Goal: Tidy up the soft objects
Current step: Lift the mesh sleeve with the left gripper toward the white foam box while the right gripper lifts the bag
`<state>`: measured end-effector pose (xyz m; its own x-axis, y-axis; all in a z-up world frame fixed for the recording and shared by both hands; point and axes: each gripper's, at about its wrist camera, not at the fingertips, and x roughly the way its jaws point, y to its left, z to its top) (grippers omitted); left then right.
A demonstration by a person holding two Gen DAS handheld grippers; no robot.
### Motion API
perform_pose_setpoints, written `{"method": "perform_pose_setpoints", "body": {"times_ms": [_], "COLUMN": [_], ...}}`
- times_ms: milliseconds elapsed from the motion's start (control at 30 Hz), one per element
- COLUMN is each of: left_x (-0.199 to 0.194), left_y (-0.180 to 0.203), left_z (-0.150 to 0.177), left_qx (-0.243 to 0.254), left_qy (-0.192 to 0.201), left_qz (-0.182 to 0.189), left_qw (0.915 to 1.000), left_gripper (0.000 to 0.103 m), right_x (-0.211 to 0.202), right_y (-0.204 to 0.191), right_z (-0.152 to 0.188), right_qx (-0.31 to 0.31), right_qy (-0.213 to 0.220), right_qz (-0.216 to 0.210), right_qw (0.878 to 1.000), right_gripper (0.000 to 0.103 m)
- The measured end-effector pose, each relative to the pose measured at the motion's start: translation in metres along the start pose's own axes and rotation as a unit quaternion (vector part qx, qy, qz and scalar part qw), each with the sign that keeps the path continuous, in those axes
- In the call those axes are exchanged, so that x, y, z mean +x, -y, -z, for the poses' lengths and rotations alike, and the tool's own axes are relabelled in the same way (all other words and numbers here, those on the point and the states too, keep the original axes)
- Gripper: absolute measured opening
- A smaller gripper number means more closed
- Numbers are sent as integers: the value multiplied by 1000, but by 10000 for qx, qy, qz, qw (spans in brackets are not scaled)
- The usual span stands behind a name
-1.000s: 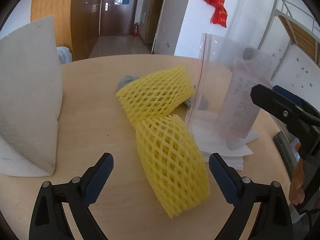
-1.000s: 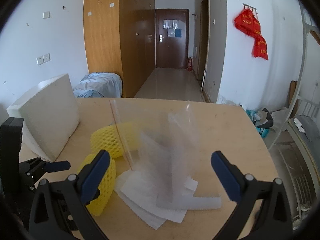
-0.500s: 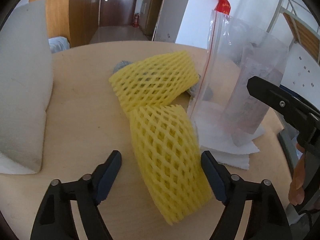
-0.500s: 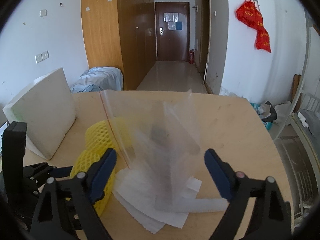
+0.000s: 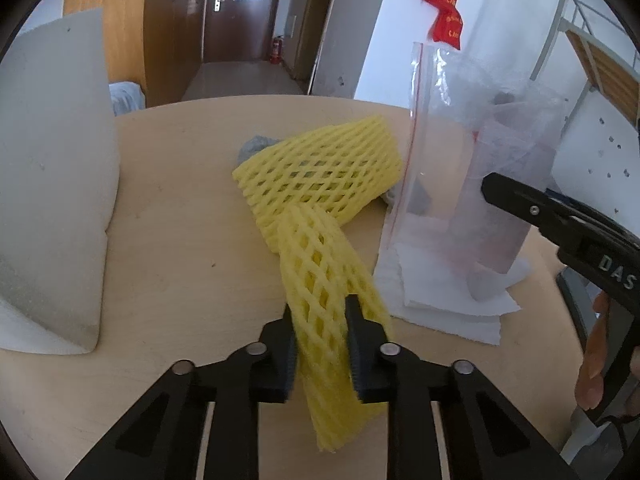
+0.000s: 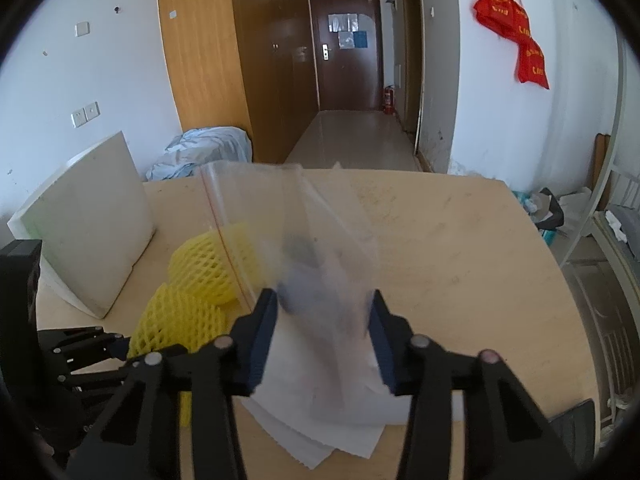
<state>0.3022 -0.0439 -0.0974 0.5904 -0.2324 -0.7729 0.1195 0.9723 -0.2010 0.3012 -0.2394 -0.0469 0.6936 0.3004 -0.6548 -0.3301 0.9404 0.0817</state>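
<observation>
I've just closed my left gripper (image 5: 320,322) onto the yellow foam net sleeve (image 5: 328,280) and my right gripper (image 6: 323,320) around the clear zip bag (image 6: 296,240) — one hand to feed, one to steady the bag.

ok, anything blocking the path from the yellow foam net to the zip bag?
Nothing visible. The left claw has just closed on the near yellow foam net; the zip bag stands upright to its right, with the right claw closing around it. Only bare table and white sheets between.
</observation>
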Motion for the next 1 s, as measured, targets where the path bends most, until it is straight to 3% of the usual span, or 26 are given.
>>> {"method": "perform_pose_setpoints", "body": {"times_ms": [67,200,1000], "left_x": [-2,-9,-96], "left_y": [-1,-3,8], "left_z": [0,-4,7], "left_qx": [19,19,262], "left_qy": [4,50,961], "left_qz": [14,31,94], "left_qw": [10000,10000,9950], "left_gripper": [12,11,9], "right_x": [1,-3,-73], "right_y": [2,2,-22], "right_z": [0,1,-1], "right_qx": [35,36,-33], "right_qy": [-37,7,772], "right_qz": [-57,-65,-111], "right_qw": [10000,10000,9969], "right_gripper": [29,18,15]}}
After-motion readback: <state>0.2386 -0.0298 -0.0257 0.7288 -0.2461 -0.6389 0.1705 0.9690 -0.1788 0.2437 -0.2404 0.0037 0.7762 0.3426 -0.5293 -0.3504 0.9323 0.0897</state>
